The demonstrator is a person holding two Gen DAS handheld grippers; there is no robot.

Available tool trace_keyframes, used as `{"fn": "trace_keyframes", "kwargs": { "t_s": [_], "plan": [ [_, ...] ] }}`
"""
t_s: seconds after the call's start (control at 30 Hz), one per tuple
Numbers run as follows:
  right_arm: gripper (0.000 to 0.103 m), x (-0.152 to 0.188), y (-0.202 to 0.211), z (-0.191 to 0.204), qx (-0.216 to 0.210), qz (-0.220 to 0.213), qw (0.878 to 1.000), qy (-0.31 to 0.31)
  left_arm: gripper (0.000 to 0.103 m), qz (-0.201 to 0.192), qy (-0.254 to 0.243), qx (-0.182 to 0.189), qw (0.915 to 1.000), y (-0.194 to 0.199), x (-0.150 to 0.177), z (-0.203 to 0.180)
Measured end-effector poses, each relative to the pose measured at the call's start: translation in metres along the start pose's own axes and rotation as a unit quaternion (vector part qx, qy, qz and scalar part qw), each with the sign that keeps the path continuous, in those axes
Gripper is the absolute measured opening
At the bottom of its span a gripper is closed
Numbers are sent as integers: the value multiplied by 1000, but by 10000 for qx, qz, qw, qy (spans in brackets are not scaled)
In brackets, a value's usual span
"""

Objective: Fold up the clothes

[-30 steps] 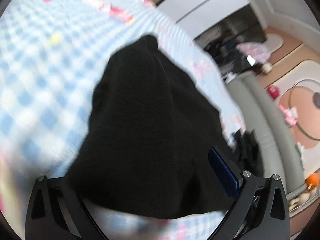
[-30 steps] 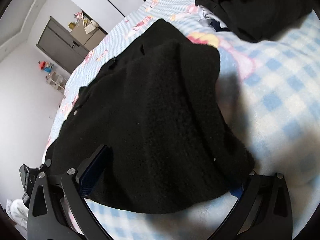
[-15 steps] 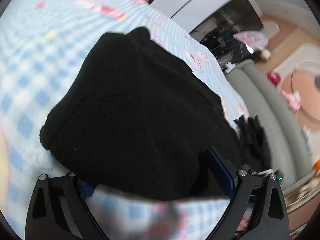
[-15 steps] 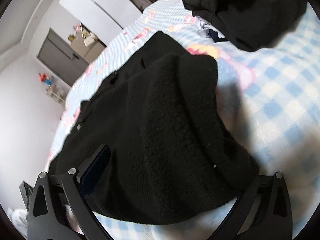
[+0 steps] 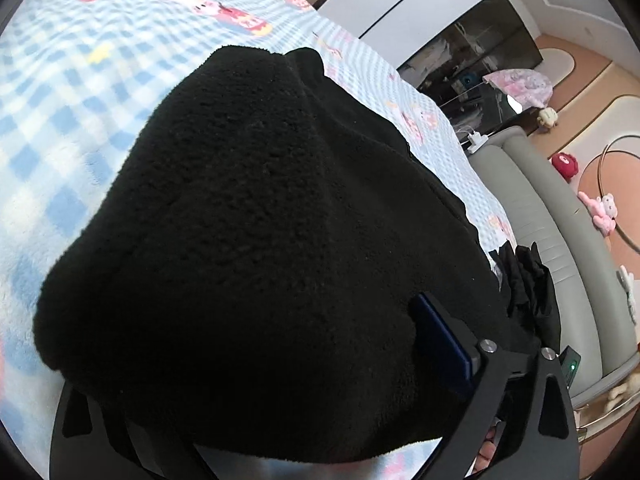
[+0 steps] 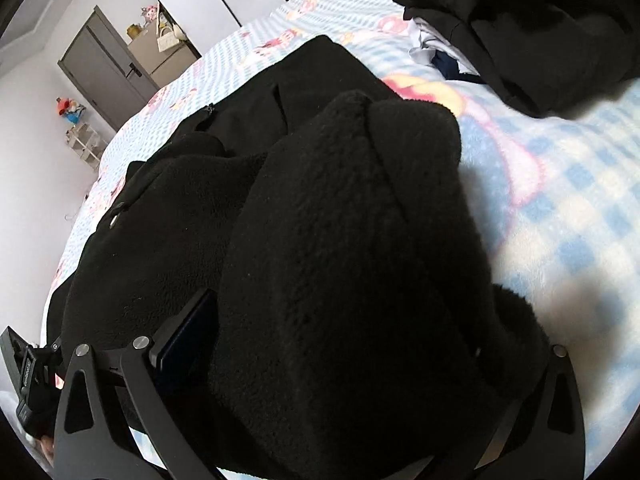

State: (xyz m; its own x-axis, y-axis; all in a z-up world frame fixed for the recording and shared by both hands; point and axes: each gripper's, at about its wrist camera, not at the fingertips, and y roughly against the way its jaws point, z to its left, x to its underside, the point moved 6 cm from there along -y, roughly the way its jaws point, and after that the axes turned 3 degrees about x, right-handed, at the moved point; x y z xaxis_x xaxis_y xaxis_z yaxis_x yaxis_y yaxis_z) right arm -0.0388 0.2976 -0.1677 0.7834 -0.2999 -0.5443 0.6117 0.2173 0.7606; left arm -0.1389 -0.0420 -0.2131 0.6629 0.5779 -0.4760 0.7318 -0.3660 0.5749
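A black fleece garment [image 5: 260, 220] lies bunched on a bed covered by a blue checked blanket [image 5: 60, 100]. My left gripper [image 5: 288, 340] is open and pushed in under a thick fold of the fleece. Its right blue pad [image 5: 440, 340] shows; the left finger is hidden by cloth. In the right wrist view the same fleece [image 6: 340, 240] is heaped over my right gripper [image 6: 360, 312], which is also open. There the left pad [image 6: 188, 332] is visible and the right finger is buried under the fold.
A pile of dark clothes [image 6: 520, 20] with a white and navy piece [image 6: 436, 52] sits at the far side of the bed. A grey padded bed edge [image 5: 540, 220] runs along the right, with toys [image 5: 600, 208] on the floor beyond. A grey door [image 6: 108, 68] stands far left.
The fleece fold has risen and come closer in both views. It now covers the left finger of the left gripper and the right finger of the right gripper.
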Motion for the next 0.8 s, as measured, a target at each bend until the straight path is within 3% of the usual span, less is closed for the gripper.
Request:
{"fn": "trace_keyframes", "kwargs": {
  "t_s": [0.2,0.27,0.37,0.43,0.53,0.63,0.8],
  "plan": [
    [103,-1,-3,0,21,5,10000,38,100,-14,-171,-174,9997,-2,0,0],
    [103,-2,-4,1,35,60,10000,62,93,-68,-355,-362,9987,7,0,1],
    [101,-6,2,3,-3,152,9998,101,71,-192,-561,-599,9964,25,-2,1],
    [83,-9,11,7,-2,155,9996,224,54,-195,-486,-583,9969,38,-8,3],
    [64,-16,32,16,11,25,9978,659,47,-173,-504,-512,9973,51,-12,-5],
    [56,-23,54,27,-13,-117,9938,1102,44,-255,-847,-638,9940,61,-11,-20],
    [51,-36,81,33,-281,-352,9932,1076,42,-414,-1014,-501,9927,91,-12,-35]
  ]
}}
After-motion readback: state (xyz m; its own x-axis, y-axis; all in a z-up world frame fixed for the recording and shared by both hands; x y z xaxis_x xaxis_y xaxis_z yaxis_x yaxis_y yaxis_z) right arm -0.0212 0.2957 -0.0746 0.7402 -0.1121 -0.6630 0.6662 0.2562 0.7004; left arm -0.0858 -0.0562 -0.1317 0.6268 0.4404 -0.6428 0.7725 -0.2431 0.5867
